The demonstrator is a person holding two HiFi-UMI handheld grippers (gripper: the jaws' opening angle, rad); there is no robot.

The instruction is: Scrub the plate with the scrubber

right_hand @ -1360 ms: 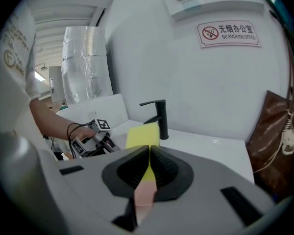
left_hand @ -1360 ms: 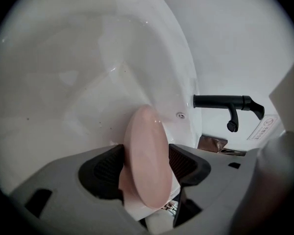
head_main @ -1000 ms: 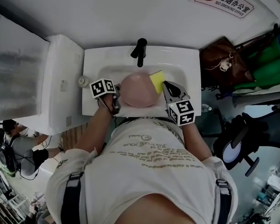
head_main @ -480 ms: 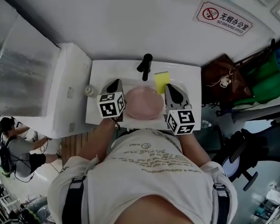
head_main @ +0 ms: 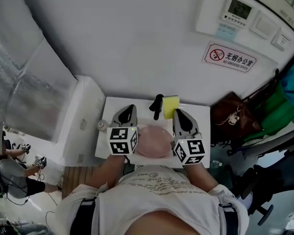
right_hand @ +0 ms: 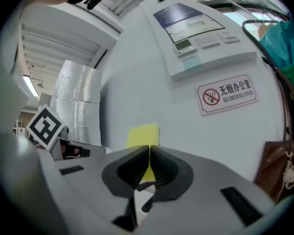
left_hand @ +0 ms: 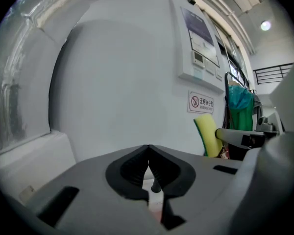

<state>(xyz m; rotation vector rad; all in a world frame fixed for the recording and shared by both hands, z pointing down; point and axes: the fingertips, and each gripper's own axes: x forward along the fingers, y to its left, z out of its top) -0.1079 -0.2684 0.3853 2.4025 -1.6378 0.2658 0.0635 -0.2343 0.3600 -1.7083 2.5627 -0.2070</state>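
We see the round pink plate (head_main: 154, 142) lying in the basin of the white ceramic sink (head_main: 201, 119), which stands against a pale wall. In the head view the plate shows between the two grippers, with neither touching it.

The right gripper (head_main: 177, 111) holds the yellow rectangular sponge scrubber (head_main: 170, 105). In the right gripper view its dark ribbed fingers (right_hand: 164, 170) are pinched on the scrubber's lower edge, and the rest of the scrubber stands up beyond the tips. The scrubber is up in the air, clear of the plate. From the head view it appears just to the right of the black faucet (head_main: 158, 105).

The left gripper (head_main: 129, 108) is held up beside the plate's left edge. In the left gripper view its fingers (left_hand: 132, 168) meet at the tips with nothing between them. Through the small gap lower down we glimpse the faucet and a bit of pink.

Each gripper carries a black-and-white marker cube (head_main: 123, 141) near the person's white printed shirt (head_main: 157, 190). A red no-smoking sign (head_main: 230, 58) hangs on the wall above and to the right of the sink.
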